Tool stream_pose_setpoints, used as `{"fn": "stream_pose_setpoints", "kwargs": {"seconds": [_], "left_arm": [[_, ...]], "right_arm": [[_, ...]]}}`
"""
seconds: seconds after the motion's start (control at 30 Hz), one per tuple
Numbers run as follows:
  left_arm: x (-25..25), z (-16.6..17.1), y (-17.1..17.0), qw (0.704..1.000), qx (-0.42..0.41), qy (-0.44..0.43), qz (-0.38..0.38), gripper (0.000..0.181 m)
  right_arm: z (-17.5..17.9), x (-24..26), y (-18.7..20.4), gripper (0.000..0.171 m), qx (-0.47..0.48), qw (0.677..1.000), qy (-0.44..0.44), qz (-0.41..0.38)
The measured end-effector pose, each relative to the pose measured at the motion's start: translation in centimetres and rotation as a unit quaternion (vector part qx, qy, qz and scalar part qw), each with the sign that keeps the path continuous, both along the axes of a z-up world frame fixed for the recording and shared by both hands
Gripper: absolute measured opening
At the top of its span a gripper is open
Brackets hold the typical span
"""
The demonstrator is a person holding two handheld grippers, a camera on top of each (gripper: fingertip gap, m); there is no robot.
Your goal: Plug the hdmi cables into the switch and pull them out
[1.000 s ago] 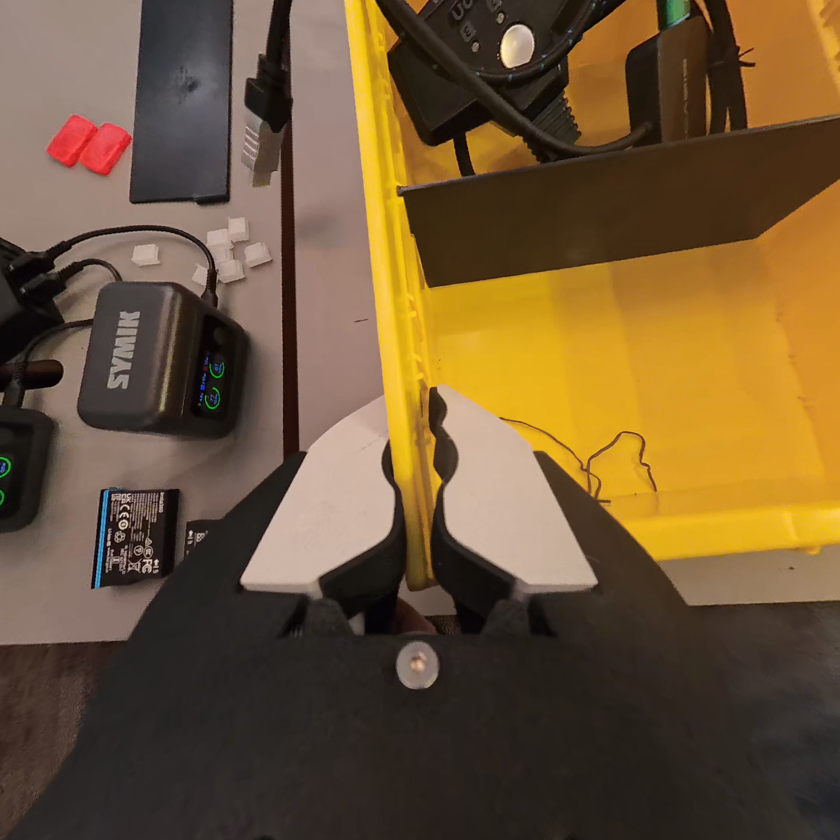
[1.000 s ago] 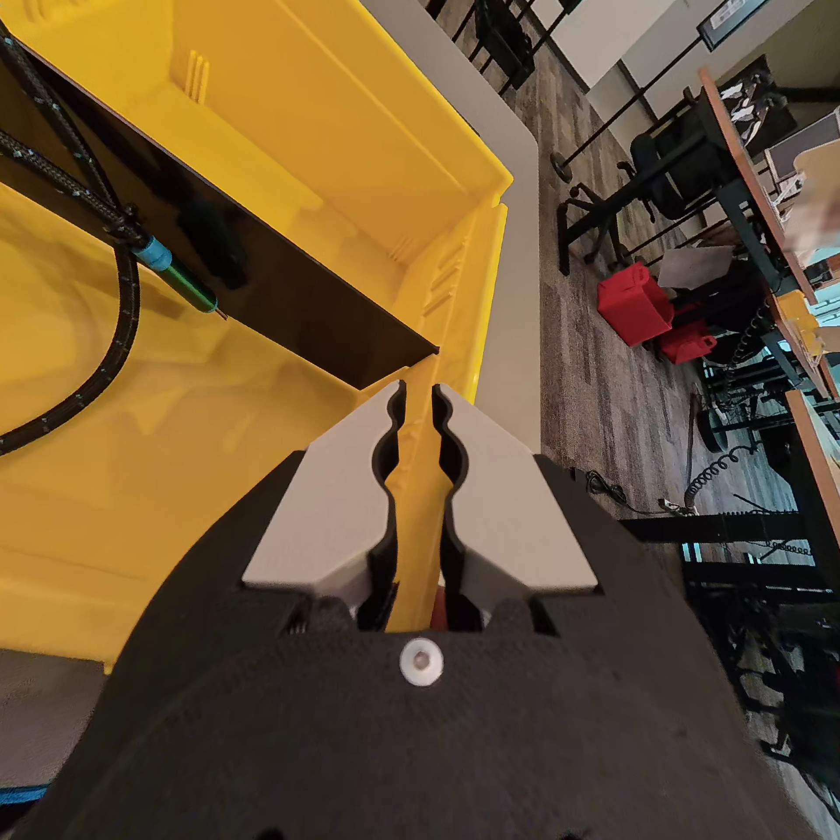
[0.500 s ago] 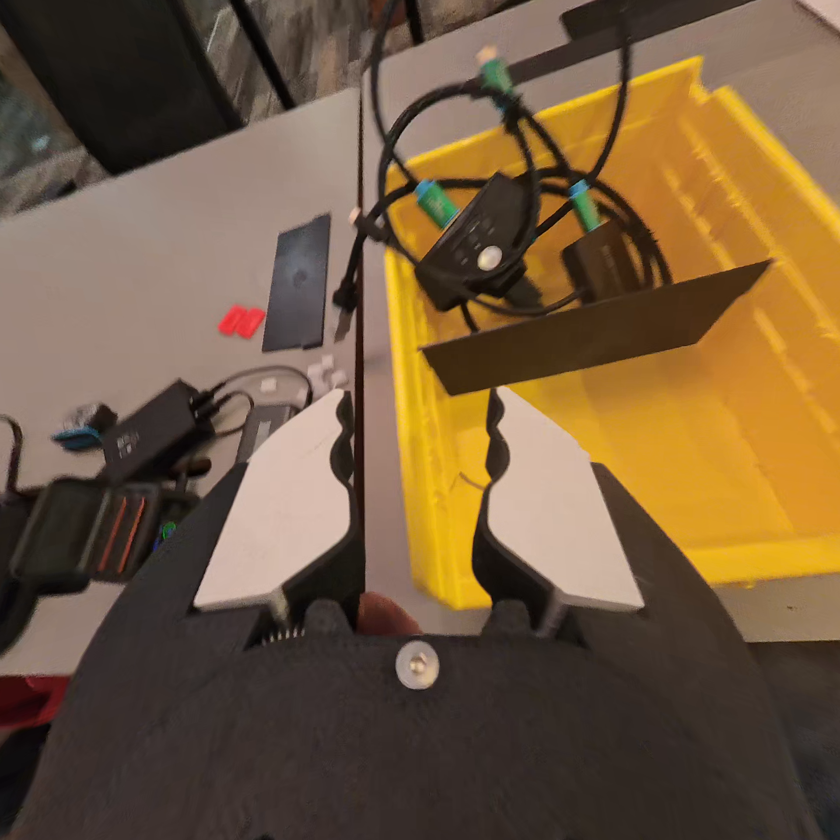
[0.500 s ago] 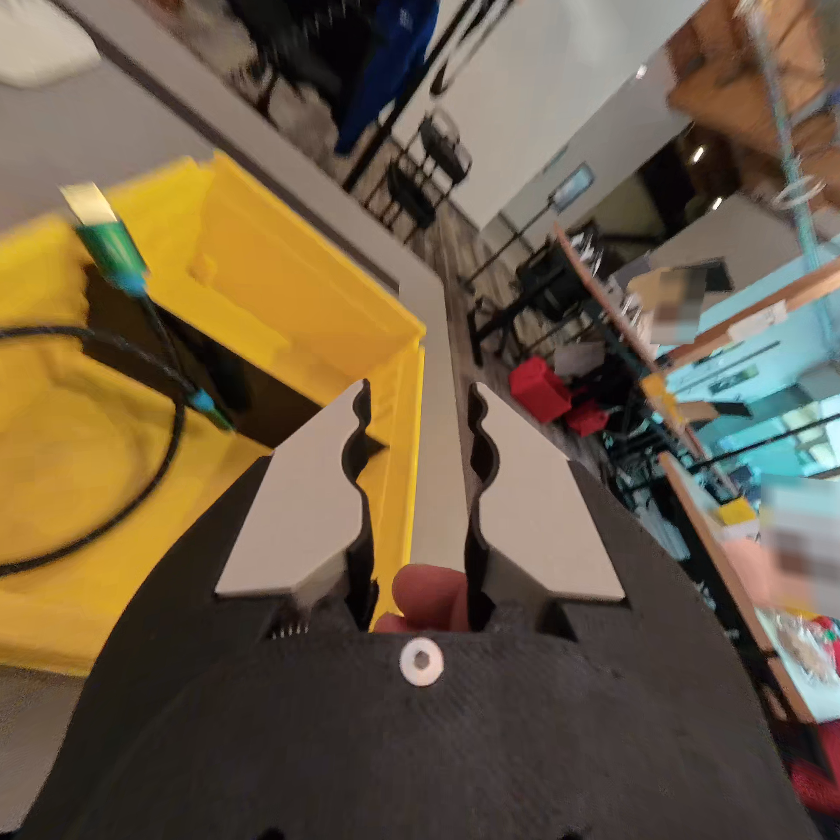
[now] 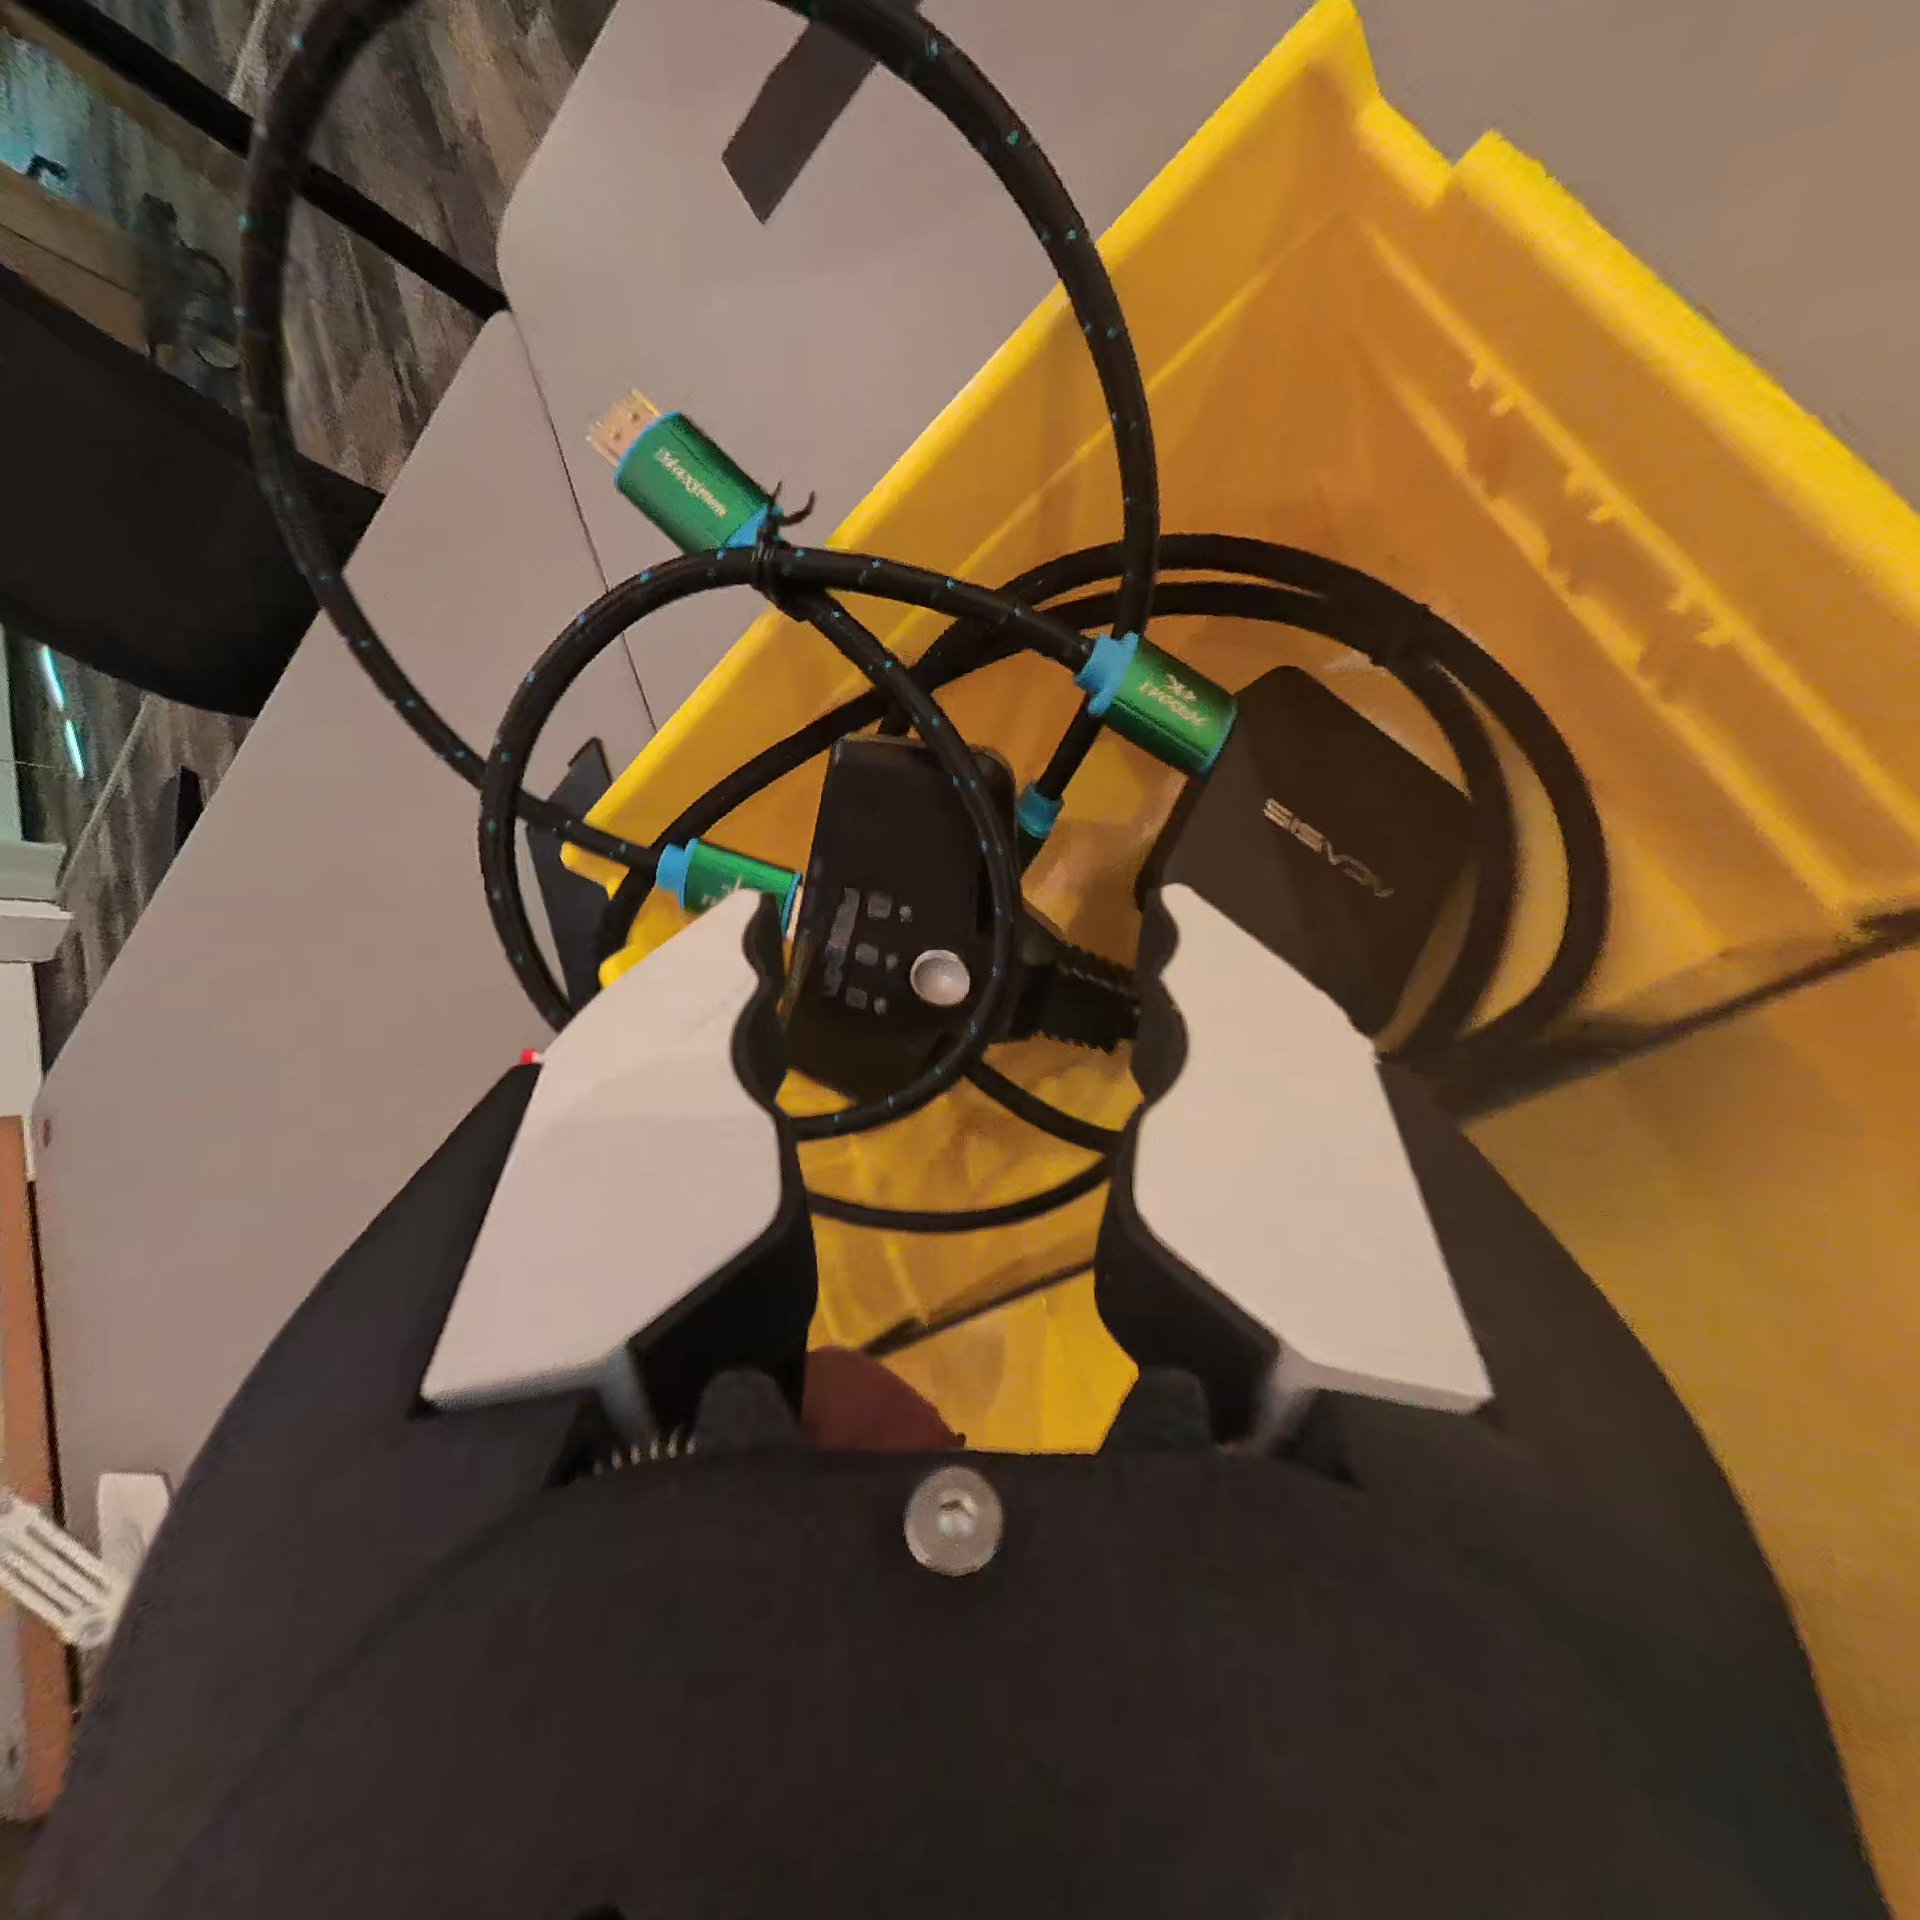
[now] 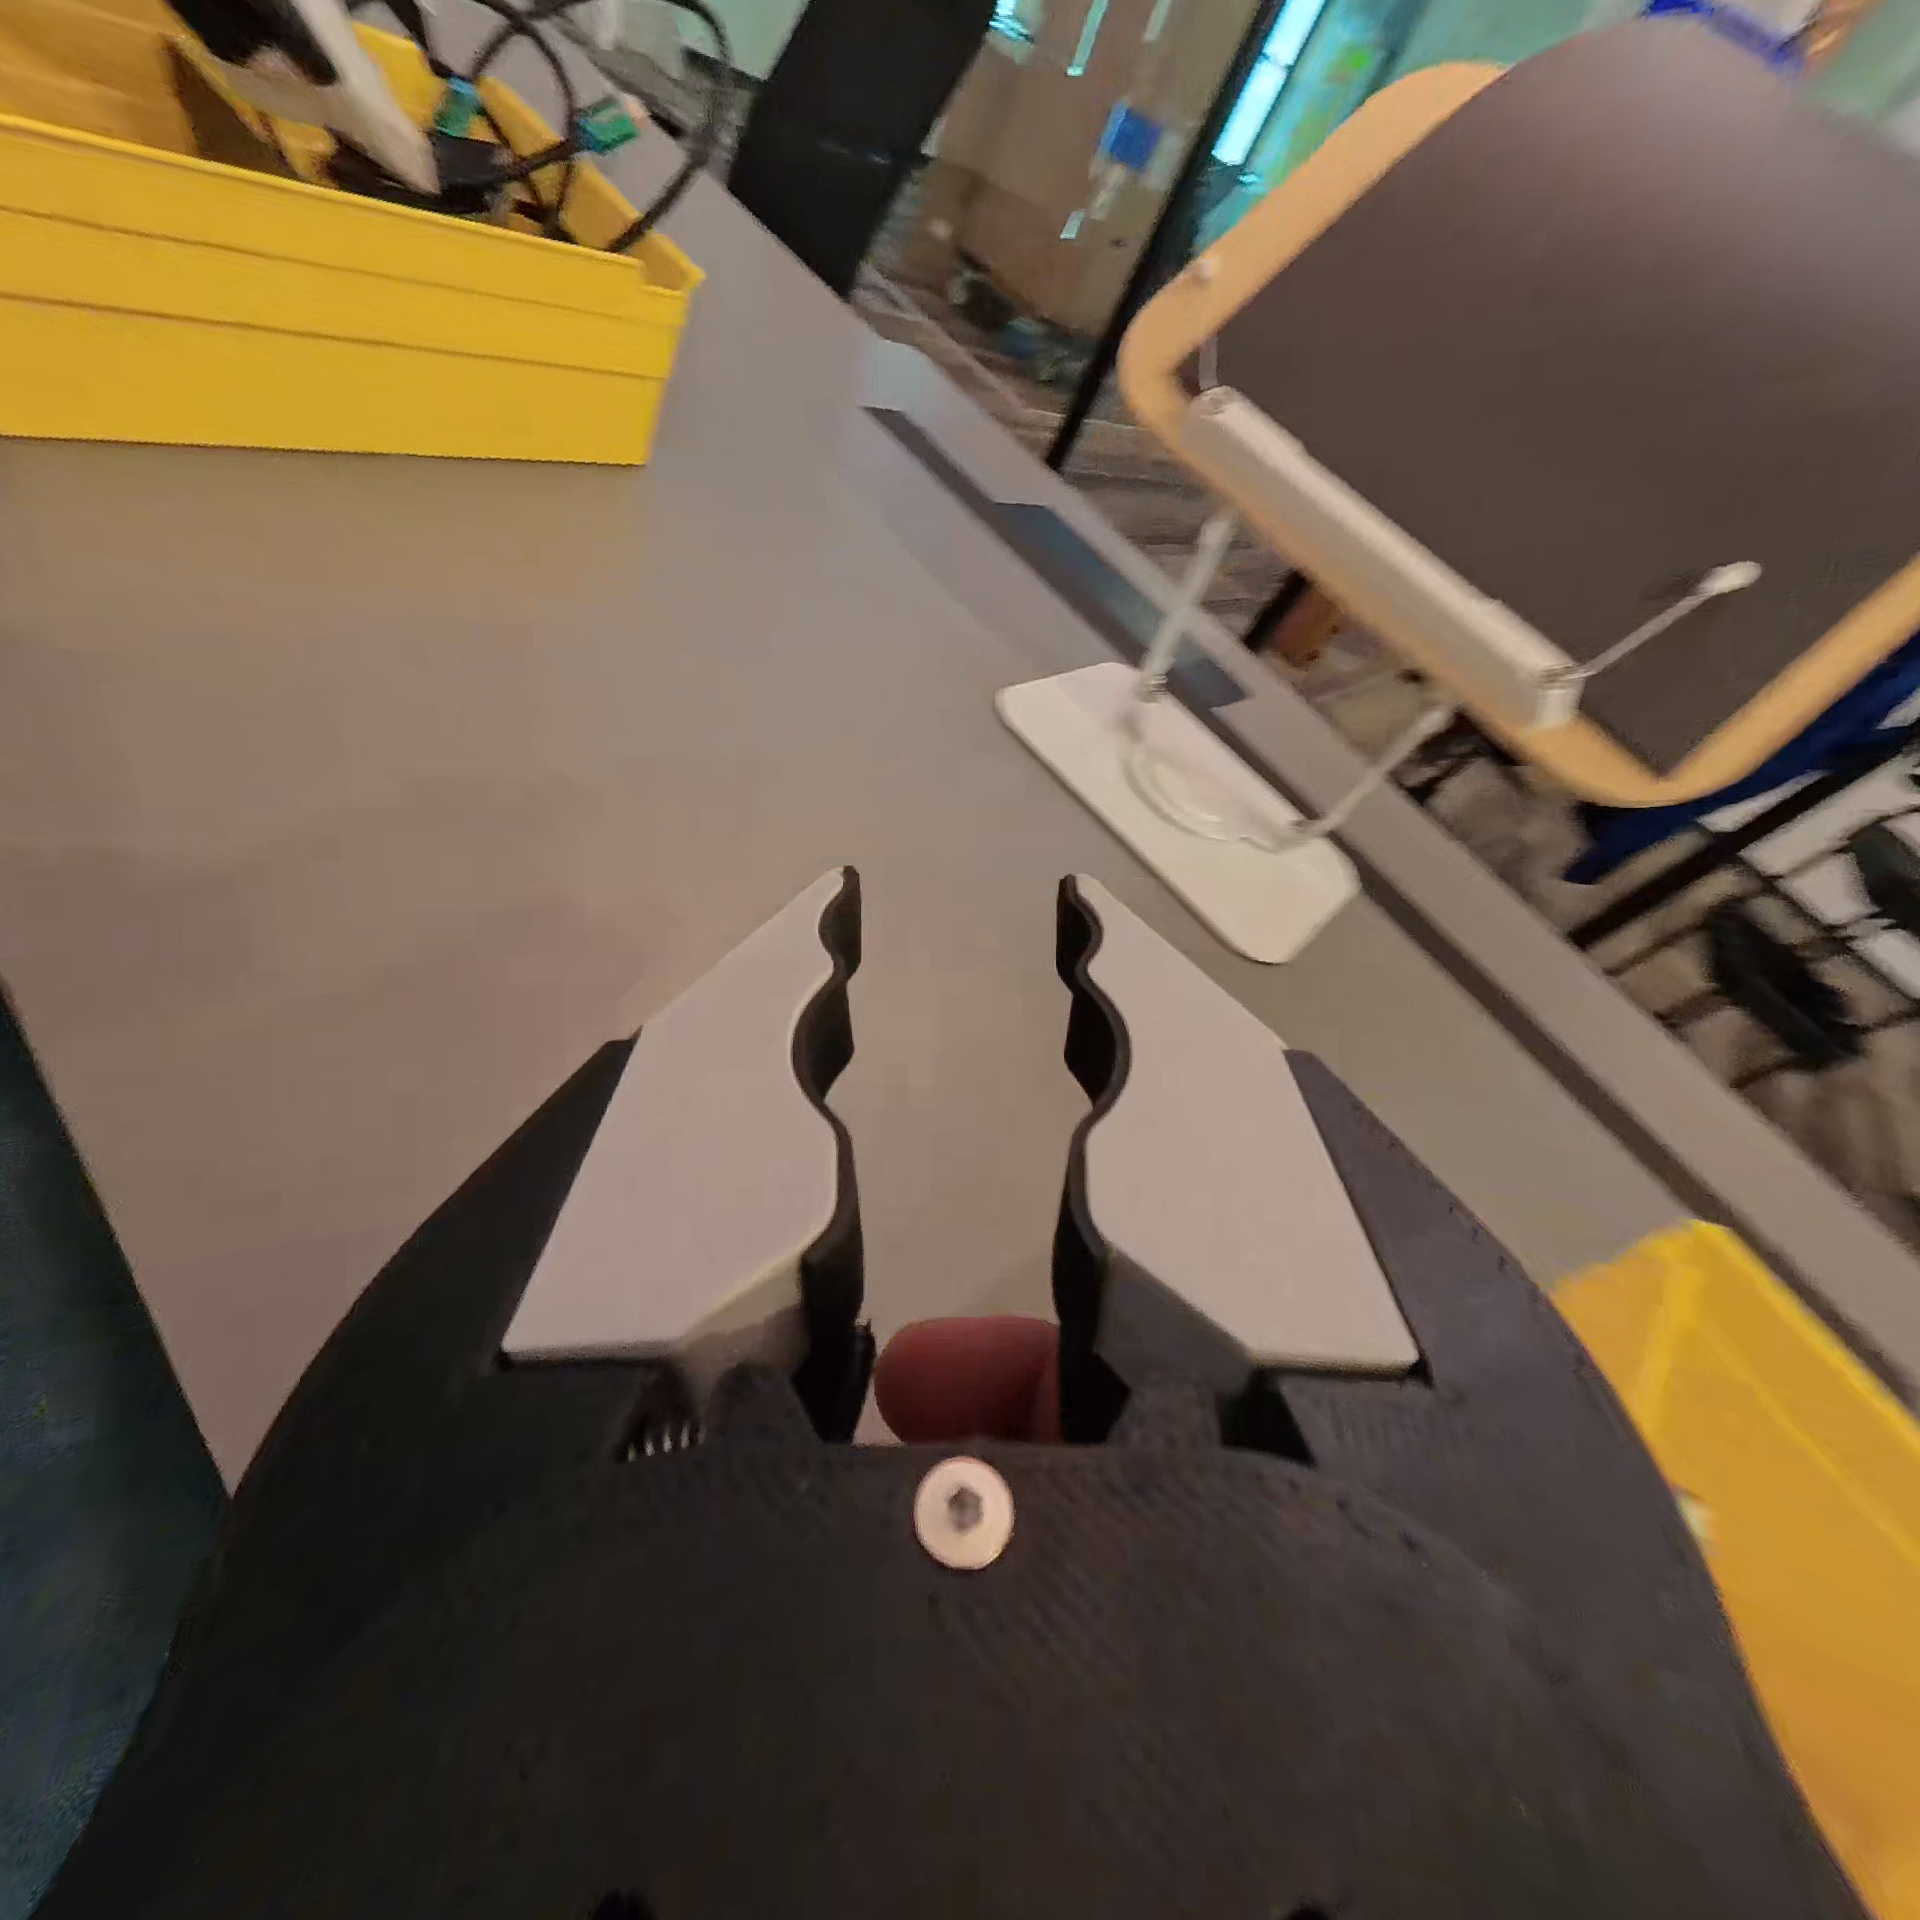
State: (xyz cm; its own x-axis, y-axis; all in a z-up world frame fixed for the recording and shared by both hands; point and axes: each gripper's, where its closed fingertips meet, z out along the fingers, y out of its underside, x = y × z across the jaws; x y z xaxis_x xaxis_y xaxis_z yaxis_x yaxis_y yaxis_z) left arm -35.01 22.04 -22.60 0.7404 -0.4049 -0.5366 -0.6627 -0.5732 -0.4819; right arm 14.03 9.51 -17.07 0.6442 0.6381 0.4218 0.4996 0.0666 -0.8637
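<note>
Sitting mid-frame in the left wrist view, the black switch lies in the yellow bin, tangled in braided HDMI cables with green plugs. The left gripper hangs spread and empty before it. The right gripper, likewise parted and empty, faces the grey table; a white stand occupies centre right, blurred room furniture beyond.
</note>
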Motion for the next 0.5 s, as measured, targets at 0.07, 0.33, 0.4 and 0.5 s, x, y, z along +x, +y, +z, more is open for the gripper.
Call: {"fn": "stream_pose_setpoints", "kwargs": {"seconds": [0.07, 0.33, 0.4, 0.5], "left_arm": [[0.3, -0.6, 1.0, 1.000, -0.007, -0.005, -0.008, 0.063], [0.3, -1.3, 3.0, 1.000, 0.005, 0.006, -0.012, 0.042], [0.5, 0.5, 3.5, 0.999, 0.044, -0.013, -0.013, 0.050], [0.3, 3.4, 4.6, 0.995, 0.088, -0.034, -0.024, 0.057]], "right_arm": [[-2.1, -1.8, 0.5, 0.036, -0.035, 0.999, 0.022, 0.026], [-8.6, -4.6, 1.8, 0.036, -0.087, 0.995, 0.004, 0.054], [-9.4, -4.6, 1.8, 0.036, -0.096, 0.994, 0.006, 0.056], [-10.2, -4.7, 1.9, 0.036, -0.106, 0.993, 0.014, 0.059]]}}
